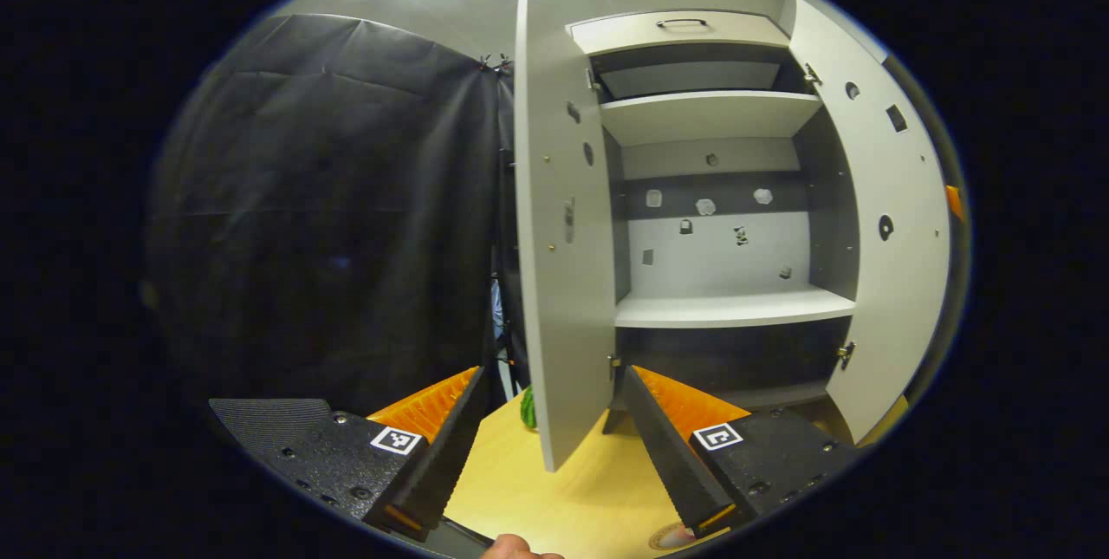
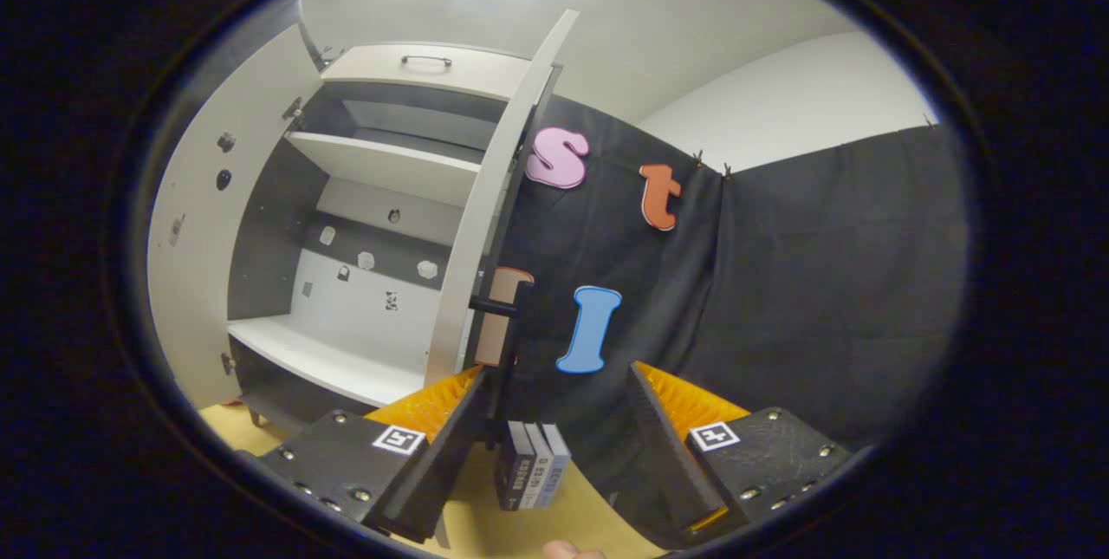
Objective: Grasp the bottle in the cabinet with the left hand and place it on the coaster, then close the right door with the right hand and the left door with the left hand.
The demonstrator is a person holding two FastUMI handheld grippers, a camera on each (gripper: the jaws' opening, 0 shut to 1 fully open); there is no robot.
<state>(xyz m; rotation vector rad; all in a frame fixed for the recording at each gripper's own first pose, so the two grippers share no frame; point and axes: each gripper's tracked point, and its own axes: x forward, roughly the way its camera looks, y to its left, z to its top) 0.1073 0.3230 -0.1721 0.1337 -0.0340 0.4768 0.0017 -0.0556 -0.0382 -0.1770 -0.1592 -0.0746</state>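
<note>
The grey cabinet (image 1: pixel 719 308) stands with both doors swung out. Its left door (image 1: pixel 554 282) hangs edge-on straight ahead of my left gripper (image 1: pixel 553 377), which is open, the door's lower corner showing between the fingers. Low at the view's edge, by the right finger, lies a small round disc (image 1: pixel 671 536), possibly the coaster. In the right gripper view the right door (image 2: pixel 485 221) is seen edge-on. Its black handle (image 2: pixel 496 306) hangs just inside the left finger of my right gripper (image 2: pixel 559 373), which is open and grips nothing.
A green striped object (image 1: pixel 527 407) peeks out from behind the left door on the wooden tabletop (image 1: pixel 572 498). Three small box-like items (image 2: pixel 530 477) stand on the table under the right door. The far door (image 1: pixel 884 221) opens to the right. A fingertip (image 2: pixel 567 550) shows at the bottom.
</note>
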